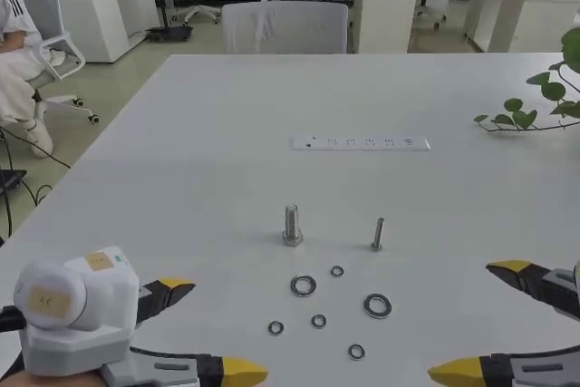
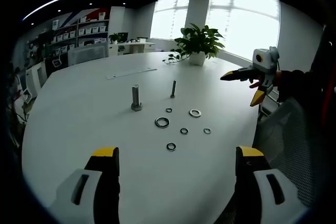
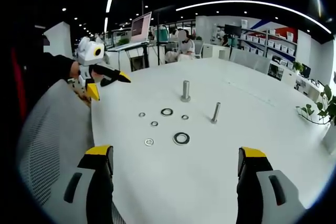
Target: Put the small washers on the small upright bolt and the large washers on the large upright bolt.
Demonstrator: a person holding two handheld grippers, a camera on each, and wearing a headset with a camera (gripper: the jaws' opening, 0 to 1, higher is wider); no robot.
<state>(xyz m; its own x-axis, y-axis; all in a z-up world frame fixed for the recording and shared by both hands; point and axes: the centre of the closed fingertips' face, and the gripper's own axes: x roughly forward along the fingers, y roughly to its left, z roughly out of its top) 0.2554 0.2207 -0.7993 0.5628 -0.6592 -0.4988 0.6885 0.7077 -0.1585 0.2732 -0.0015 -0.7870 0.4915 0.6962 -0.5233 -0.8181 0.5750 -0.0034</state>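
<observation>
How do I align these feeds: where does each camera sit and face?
Head view: on the person's head, looking down at large bolt, small bolt, washers; left gripper and right gripper at bottom corners.
Left gripper view: on left gripper, facing across the table toward a plant; own open jaws below, right gripper at right.
Right gripper view: on right gripper, facing a seated person; own open jaws below, left gripper at left.
Shared: all show both bolts and six washers.
</observation>
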